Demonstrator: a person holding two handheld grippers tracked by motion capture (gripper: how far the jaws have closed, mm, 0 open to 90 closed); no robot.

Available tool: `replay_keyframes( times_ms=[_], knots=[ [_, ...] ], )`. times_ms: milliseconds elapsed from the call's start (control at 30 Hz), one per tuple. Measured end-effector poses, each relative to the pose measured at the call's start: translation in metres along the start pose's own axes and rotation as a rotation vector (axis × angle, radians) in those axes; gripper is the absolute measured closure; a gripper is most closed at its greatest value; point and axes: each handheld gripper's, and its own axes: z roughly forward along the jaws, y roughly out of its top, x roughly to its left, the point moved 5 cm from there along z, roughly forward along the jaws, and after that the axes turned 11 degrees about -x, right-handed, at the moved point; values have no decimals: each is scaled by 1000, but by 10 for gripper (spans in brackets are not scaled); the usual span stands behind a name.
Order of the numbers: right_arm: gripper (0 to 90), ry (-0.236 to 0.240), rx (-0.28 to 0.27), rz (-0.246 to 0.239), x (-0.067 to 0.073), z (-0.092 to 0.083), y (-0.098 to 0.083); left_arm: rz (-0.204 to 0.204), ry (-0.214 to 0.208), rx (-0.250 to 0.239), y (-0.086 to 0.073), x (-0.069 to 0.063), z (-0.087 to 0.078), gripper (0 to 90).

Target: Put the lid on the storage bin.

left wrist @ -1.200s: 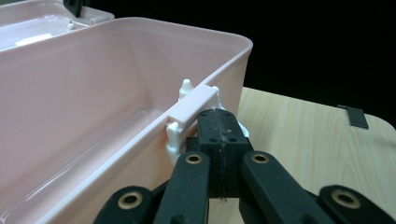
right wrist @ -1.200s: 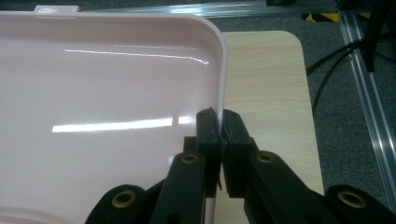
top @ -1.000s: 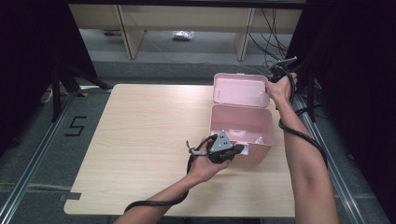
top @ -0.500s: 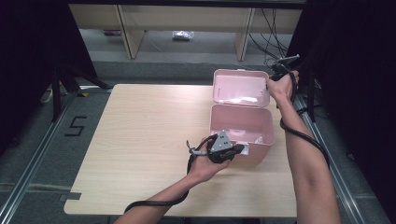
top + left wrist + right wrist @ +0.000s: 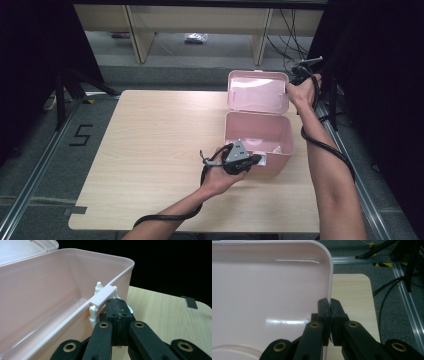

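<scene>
**Pink box held open at the bench's right side, one gripper on the latch, one on the lid**

High view: the pink box (image 5: 257,134) stands on the bench (image 5: 150,150) near its right edge, about midway between the near and far edges. Its long axis runs parallel to the bench's near edge, and its mouth faces up. The lid (image 5: 257,91) stands upright on the far side, hinged along the back wall, its inner face turned toward the person. The left gripper (image 5: 250,161) lies roughly level at the box's front wall, pointing toward the right edge. The right gripper (image 5: 295,80) is at the lid's right edge, beyond the bench's far right corner. A black cable (image 5: 325,145) hangs along the right forearm. Past the far edge, wooden shelf legs (image 5: 137,35) and loose wires stand on the grey floor.

Left gripper view: the jaws are pressed together on the white latch (image 5: 102,298) at the middle of the box's front rim, nothing else between them. The box interior looks empty.

Right gripper view: the jaws are clamped on the thin side edge of the lid (image 5: 274,290), which passes between the pads. Beyond it lie a rounded bench corner and an aluminium floor rail (image 5: 409,315).
</scene>
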Motion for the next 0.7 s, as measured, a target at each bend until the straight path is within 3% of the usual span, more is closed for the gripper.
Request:
replay_keyframes(
  times_ms=[67,133,233,267,333,367,467,533,567,700],
  knots=[
    [892,0,-5,-13,-1,0,0,4,0,3,0,0,0,900],
    [893,0,0,14,2,-2,0,6,-2,8,0,1,0,900],
    [894,6,-18,-15,1,-3,1,0,-1,4,0,0,0,900],
    [894,6,-17,3,4,-5,2,2,-1,6,0,1,0,900],
    [895,10,-39,-39,2,-5,3,2,-1,8,0,1,0,900],
    [895,11,-27,-11,4,-7,3,2,-1,9,0,1,0,900],
    [896,13,-47,-47,3,-8,4,6,-6,4,1,1,1,900],
    [896,14,-42,-18,5,-11,5,6,-5,4,1,1,1,900],
    [896,12,-55,-49,3,-11,5,6,-5,4,1,1,1,900],
    [897,18,-56,-36,4,-14,5,4,-13,-4,1,1,2,900]
  ],
)
